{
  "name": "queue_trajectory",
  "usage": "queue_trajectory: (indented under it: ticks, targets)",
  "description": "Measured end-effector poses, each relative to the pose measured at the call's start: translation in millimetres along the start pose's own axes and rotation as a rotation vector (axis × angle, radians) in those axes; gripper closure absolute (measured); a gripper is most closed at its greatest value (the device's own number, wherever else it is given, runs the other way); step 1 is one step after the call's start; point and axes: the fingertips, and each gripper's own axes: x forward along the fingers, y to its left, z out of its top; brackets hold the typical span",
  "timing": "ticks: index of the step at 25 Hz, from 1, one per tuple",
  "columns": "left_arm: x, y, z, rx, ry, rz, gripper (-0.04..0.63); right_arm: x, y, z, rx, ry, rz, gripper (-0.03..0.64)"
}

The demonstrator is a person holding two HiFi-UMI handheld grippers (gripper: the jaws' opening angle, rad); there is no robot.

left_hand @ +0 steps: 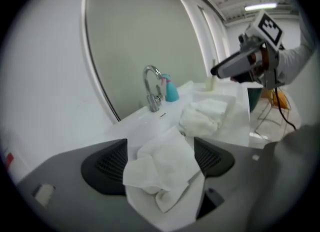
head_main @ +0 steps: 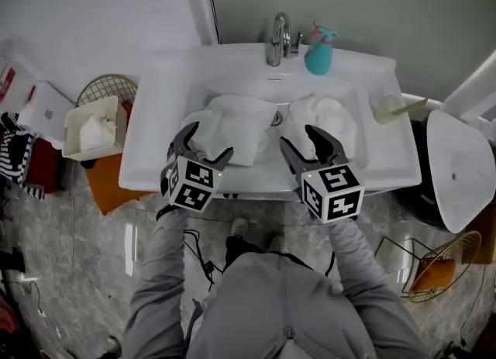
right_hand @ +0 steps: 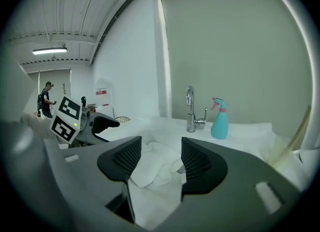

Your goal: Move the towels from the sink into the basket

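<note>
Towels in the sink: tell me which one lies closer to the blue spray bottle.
The towel on the person's right, bunched in front of the spray bottle; the other towel lies left of the tap.
</note>
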Motion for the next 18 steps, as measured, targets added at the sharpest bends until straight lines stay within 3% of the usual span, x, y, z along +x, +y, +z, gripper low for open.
queue_trajectory:
  ticks: [5,8,14,18]
  targets:
    - [68.9,-13.8,-33.7,0.325,0.207,-0.161,0.112,9.7,-20.4,-14.7,0.036,0.036,-0.064,0.387]
    - [102.8,-17.0,-53.3,0.469,0.301,-0.262,0.086,19.9,-32.3,-23.3,0.06,0.065,-0.106,0.387]
    - [154.9,-15.1,-95.9,0.615,0.453,-0.438,0.026,38.6,-48.9,-33.8,0.1,0.098,-0.194,0.387]
    - [181.8,-18.5,-119.5,0.627,0.511,-0.523,0.018,48.1,-57.1,-42.9,0.116,0.127,-0.244,0.387]
